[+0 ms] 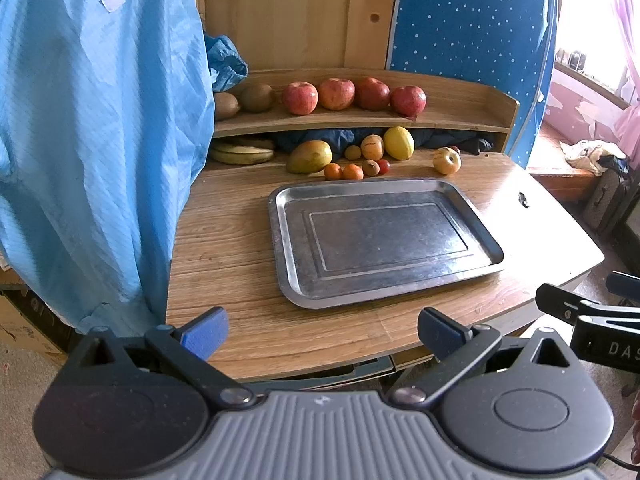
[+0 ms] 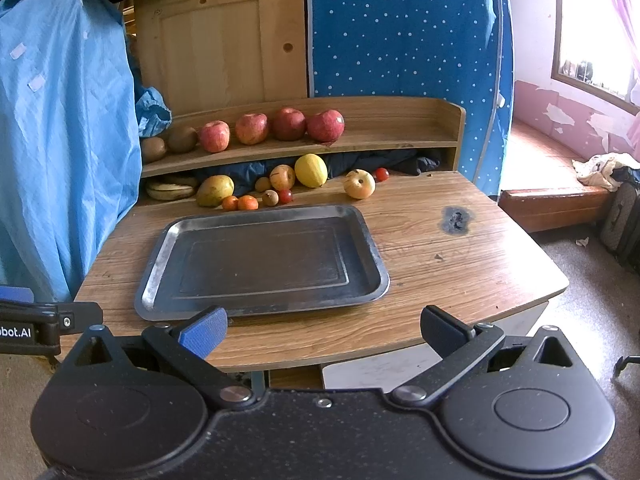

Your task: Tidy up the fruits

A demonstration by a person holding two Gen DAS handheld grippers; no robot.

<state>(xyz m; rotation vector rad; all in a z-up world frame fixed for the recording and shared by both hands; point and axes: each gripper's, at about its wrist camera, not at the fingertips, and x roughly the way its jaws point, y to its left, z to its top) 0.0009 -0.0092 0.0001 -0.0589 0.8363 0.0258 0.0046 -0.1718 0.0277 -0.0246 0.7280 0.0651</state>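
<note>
An empty metal tray (image 1: 288, 280) (image 2: 160, 272) lies on the wooden table. Behind it sit a mango (image 1: 309, 156) (image 2: 215, 190), a lemon (image 1: 398, 143) (image 2: 311, 170), a pale apple (image 1: 447, 160) (image 2: 360, 184), bananas (image 1: 242, 152) (image 2: 170, 190), small oranges (image 1: 343, 171) (image 2: 240, 203) and cherry tomatoes (image 2: 381, 174). Several red apples (image 1: 336, 94) (image 2: 288, 124) and two kiwis (image 1: 256, 98) (image 2: 182, 139) rest on the shelf. My left gripper (image 1: 320, 330) and right gripper (image 2: 322, 330) both hover open and empty at the table's near edge.
A light blue cloth (image 1: 92, 140) (image 2: 60, 160) hangs along the table's left side. A blue dotted panel (image 1: 472, 20) (image 2: 400, 28) and a wooden door stand behind the shelf. The table has a dark burn mark (image 2: 456, 220) at the right. Dark fabric is stuffed under the shelf.
</note>
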